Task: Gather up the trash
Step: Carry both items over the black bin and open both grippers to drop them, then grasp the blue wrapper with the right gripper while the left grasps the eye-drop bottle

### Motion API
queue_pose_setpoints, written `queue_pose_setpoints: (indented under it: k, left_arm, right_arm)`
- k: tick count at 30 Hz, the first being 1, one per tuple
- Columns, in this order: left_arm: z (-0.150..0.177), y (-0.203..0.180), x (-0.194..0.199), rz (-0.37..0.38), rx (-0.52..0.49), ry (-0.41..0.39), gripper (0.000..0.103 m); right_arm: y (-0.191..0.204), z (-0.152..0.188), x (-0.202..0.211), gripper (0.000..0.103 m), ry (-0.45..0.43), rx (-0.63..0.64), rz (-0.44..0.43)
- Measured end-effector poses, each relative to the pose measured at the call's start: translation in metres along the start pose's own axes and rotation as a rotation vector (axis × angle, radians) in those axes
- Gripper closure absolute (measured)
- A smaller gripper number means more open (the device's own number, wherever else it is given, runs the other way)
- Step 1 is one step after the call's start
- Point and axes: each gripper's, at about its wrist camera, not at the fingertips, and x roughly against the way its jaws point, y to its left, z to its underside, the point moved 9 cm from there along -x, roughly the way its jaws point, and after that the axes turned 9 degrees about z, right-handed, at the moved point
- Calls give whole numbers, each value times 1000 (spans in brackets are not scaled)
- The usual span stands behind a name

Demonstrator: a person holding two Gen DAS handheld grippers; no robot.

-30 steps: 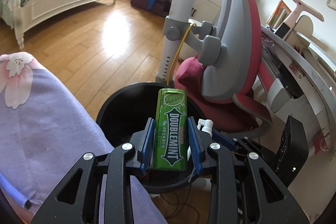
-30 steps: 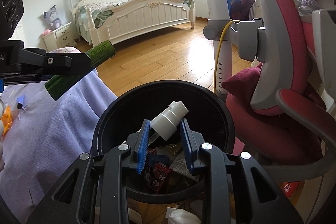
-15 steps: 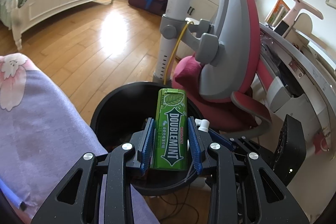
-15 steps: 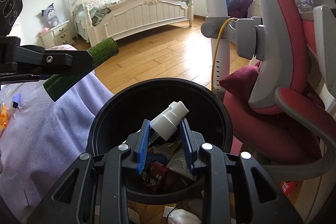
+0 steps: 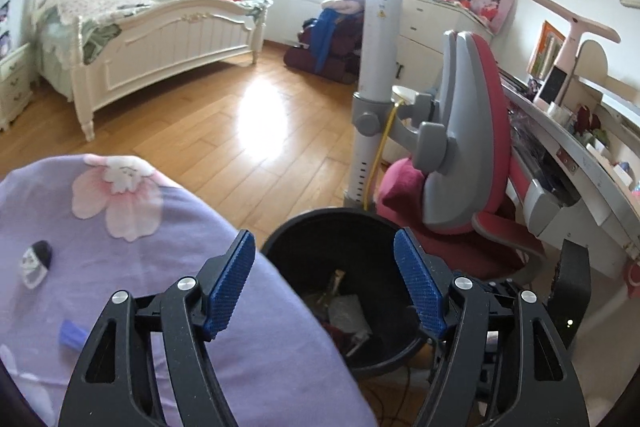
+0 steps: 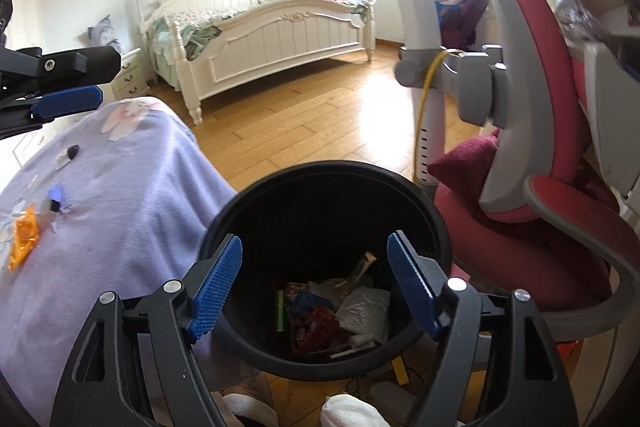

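The black trash bin point(image 6: 320, 169) stands on the floor beside the purple flowered cloth point(image 6: 132, 195). My right gripper point(image 6: 315, 243) hangs over its mouth, its jaws opening with nothing between them. Below them in the bin lie a green gum pack point(image 6: 280, 311), a red wrapper point(image 6: 316, 319) and a white packet point(image 6: 366, 307). My left gripper point(image 5: 323, 243) is higher, over the cloth's edge and the bin point(image 5: 280, 239), its jaws also opening and empty. On the cloth lie an orange wrapper point(image 6: 24, 235), a blue scrap point(image 6: 56, 195) and a small black-and-white item point(image 5: 36, 261).
A pink and grey chair point(image 5: 480, 131) and a grey pole with a yellow cable point(image 5: 374, 87) crowd the bin's right side. A desk point(image 5: 580, 163) runs along the far right. A white bed point(image 5: 168, 39) stands across the wooden floor. White-socked feet point(image 6: 352, 411) are below the bin.
Both grippers opened. The gum pack left the left jaws and the white pump top left the right jaws. The left gripper rose and drew back over the purple cloth.
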Motion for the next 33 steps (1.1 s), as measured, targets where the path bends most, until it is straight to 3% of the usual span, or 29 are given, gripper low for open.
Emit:
queue_pose_setpoints:
  k: [5,10,15,19,21,27,31,33]
  left_arm:
    - [-1,60,46,-103,64,-26,31]
    - [5,133,92,-223,126,-46,31]
    - [18,198,112,-309,161,-2,31]
    - [27,234,105,-336,154,55,31]
    - [32,244,101,-338,146,76,31]
    - [37,251,75,-302,113,135,31]
    - [38,258,68,-316,103,134,31]
    - [40,265,66,-303,154,144,46]
  right_arm:
    - [41,-18,16,28,-41,61,-69]
    - [95,-37,32,29,-63,148,-193]
    - [158,-45,42,47,-42,253,-315]
    - [197,-45,36,48,0,338,-363]
    - [214,-42,32,53,27,374,-386]
    - [242,-35,21,53,89,433,-438]
    - [251,-28,17,52,116,451,-461]
    - [255,-26,15,52,129,462,-463]
